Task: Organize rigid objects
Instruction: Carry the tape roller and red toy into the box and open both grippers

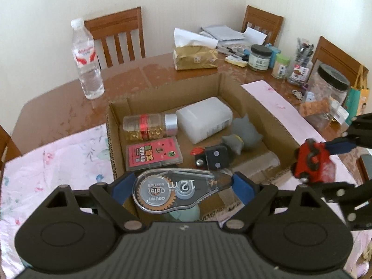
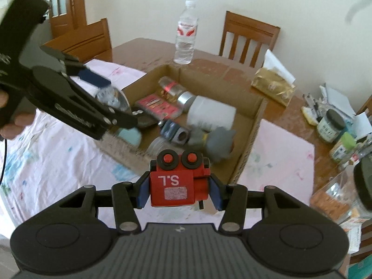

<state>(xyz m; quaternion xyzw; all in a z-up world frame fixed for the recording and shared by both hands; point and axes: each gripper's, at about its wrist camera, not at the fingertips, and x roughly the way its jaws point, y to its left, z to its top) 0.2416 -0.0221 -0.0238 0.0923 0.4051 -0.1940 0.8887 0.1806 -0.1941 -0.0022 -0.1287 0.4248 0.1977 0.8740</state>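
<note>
The open brown cardboard box [image 1: 255,107] is packed along its back and middle (bottles, toys, a card case), so only the near right corner looks passable; the clear plastic water bottle [image 1: 87,60] stands behind it.

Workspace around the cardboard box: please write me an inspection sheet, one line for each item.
Surface: brown wooden table with pink floral cloths beside the box.
Job's things: open cardboard box holds a spice bottle, white container, pink card case, grey toy. Correction tape and red toy robot are held above it.
Clutter: water bottle, tissue pack, jars, papers at the far edge.
Grippers: left tongs grip the correction tape; right tongs grip the robot.
Cables: thin dark cord below the hand.
Surroundings: wooden chairs, pale wall.
</note>
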